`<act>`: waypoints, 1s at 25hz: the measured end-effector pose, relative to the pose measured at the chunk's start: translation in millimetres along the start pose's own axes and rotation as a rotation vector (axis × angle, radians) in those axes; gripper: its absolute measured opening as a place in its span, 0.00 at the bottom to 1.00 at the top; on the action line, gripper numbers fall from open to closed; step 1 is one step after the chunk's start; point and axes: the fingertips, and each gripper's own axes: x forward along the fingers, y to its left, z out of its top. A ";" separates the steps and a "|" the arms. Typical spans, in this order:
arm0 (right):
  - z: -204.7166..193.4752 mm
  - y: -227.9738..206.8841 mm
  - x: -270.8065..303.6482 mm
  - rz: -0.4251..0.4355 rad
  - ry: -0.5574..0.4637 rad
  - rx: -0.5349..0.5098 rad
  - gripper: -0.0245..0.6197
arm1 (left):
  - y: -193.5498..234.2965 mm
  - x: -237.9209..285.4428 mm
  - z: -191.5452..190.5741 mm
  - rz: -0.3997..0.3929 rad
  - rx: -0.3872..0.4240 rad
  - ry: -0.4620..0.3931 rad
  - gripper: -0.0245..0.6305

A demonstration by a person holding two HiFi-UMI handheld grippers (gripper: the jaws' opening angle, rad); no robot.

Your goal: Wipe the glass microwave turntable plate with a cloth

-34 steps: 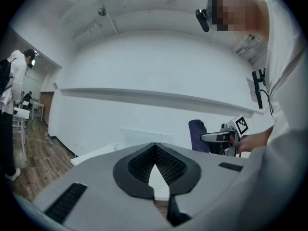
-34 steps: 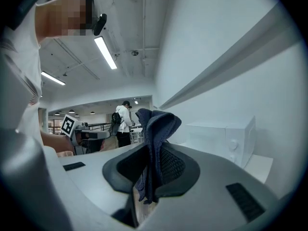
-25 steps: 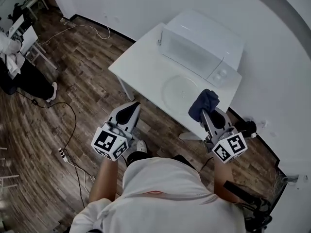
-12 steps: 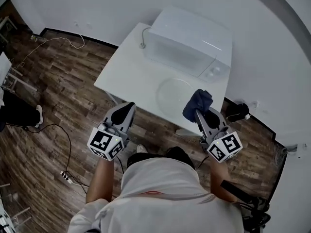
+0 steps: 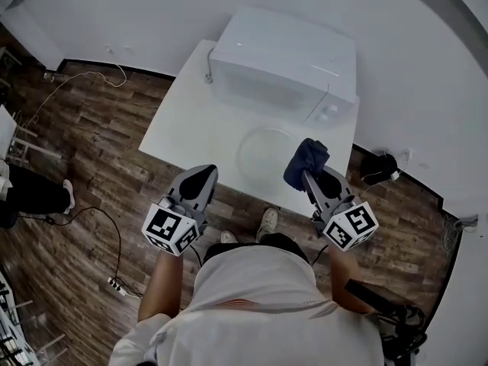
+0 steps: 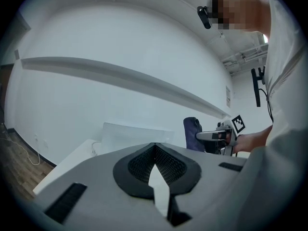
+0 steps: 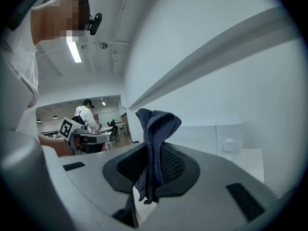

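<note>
Pinching blue cloth (image 5: pixel 306 161) in right gripper (image 5: pixel 306 177) beside glass turntable plate (image 5: pixel 263 151); left gripper (image 5: pixel 203 174) closed, empty. Might shove unheld plate off table (image 5: pixel 191 128).

The clear, round glass plate (image 5: pixel 267 152) lies flat. The cloth (image 5: pixel 306 162), dark blue and bunched upright, is at its 3 o'clock side, pinched in the right gripper (image 5: pixel 308 175).

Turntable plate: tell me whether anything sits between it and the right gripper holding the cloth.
Nothing visible does. The glass plate lies bare on the table in front of the microwave. In the head view, the right gripper, shut on the cloth, hangs by the plate's right edge.
</note>
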 end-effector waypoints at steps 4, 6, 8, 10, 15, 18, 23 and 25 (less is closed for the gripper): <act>17.1 -20.9 7.3 0.045 -0.032 -0.006 0.13 | -8.2 29.1 11.7 0.009 0.026 0.009 0.05; 16.2 -34.0 10.0 0.062 -0.024 -0.012 0.13 | -13.3 47.7 18.8 0.010 0.037 0.010 0.05; 11.8 -46.4 12.4 0.076 -0.016 0.006 0.13 | -18.6 64.8 24.1 0.006 0.047 0.013 0.05; 8.2 -54.2 15.8 0.092 -0.016 0.044 0.13 | -19.7 77.6 27.0 0.014 0.050 0.021 0.05; -4.3 -64.2 23.7 0.126 0.028 0.077 0.13 | -18.6 93.8 23.7 0.039 0.029 0.051 0.05; -10.0 -72.9 29.9 0.092 0.051 0.096 0.13 | -11.7 99.3 14.5 0.021 0.010 0.066 0.05; -20.4 -71.2 47.6 0.045 0.093 0.127 0.13 | 6.7 106.1 7.8 -0.039 -0.009 0.071 0.05; -29.8 -61.5 61.6 0.044 0.111 0.159 0.13 | 17.9 104.3 6.6 -0.059 -0.005 0.081 0.05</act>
